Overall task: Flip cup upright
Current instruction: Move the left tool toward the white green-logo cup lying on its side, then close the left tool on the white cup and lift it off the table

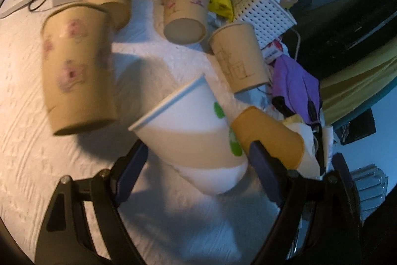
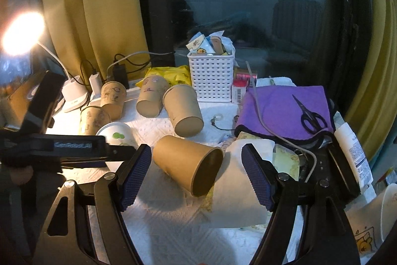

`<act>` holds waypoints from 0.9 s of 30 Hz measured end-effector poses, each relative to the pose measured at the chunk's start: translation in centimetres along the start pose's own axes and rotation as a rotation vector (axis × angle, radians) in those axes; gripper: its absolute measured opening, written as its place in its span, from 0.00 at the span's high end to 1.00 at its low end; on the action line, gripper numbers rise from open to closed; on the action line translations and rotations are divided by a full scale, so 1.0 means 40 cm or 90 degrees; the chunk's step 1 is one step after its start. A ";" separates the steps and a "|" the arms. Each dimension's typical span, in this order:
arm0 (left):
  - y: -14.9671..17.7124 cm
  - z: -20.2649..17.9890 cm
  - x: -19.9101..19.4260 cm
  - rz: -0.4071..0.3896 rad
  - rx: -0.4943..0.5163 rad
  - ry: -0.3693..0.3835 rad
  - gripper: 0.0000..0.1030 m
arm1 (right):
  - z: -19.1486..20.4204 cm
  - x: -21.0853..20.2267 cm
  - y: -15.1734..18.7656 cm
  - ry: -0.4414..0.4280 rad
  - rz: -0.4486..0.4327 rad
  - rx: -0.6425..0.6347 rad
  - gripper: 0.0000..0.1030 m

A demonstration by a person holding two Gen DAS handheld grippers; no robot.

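brown cups (image 2: pixel 188 163), five; white cup (image 1: pixel 196 135), one.

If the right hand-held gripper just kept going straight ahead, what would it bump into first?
Probably the plain brown paper cup lying on its side, directly between the open right hand-held gripper jaws; exact depth is unclear.

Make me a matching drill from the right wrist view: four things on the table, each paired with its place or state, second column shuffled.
Things:
1. plain brown cup
2. scissors
3. white basket
4. white cup with green dots

Places or states:
A. on the purple cloth
B. on its side, between the right tongs' pads
C. stuffed with packets, by the window
D. beside the left tongs' arm

Pairs: 1-B, 2-A, 3-C, 4-D
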State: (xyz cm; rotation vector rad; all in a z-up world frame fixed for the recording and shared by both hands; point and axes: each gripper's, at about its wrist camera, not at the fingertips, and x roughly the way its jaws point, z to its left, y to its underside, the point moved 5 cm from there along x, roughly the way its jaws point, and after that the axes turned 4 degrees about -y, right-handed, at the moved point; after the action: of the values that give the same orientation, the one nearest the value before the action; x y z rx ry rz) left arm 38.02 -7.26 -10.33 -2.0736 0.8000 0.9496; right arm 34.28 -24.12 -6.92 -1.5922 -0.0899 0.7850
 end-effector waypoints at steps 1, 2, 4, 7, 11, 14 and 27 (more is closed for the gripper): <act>-0.003 -0.003 0.010 0.003 0.000 0.002 0.18 | -0.002 0.001 0.001 0.001 0.000 0.001 0.24; -0.006 -0.004 0.018 0.005 0.000 0.002 0.18 | -0.004 0.001 0.002 0.001 0.001 0.001 0.24; -0.009 -0.006 0.032 0.011 0.001 0.005 0.18 | -0.009 0.001 0.004 0.003 0.002 0.004 0.24; -0.017 -0.014 0.036 0.010 0.017 0.011 0.31 | -0.015 0.000 0.006 0.008 0.003 0.006 0.24; -0.008 -0.018 0.030 0.014 0.032 0.015 0.33 | -0.016 -0.005 0.006 0.013 0.001 0.007 0.24; 0.005 -0.024 0.014 0.010 0.052 0.014 0.34 | -0.009 -0.011 0.007 0.014 0.000 0.007 0.24; 0.094 -0.007 -0.123 -0.050 0.181 -0.015 0.34 | 0.058 -0.084 0.020 0.023 -0.010 0.012 0.24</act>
State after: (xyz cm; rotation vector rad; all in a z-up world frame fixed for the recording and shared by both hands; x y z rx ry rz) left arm 32.61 -8.41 -7.50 -1.8305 0.7863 0.7665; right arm 30.17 -23.94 -6.15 -1.5857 -0.0698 0.7428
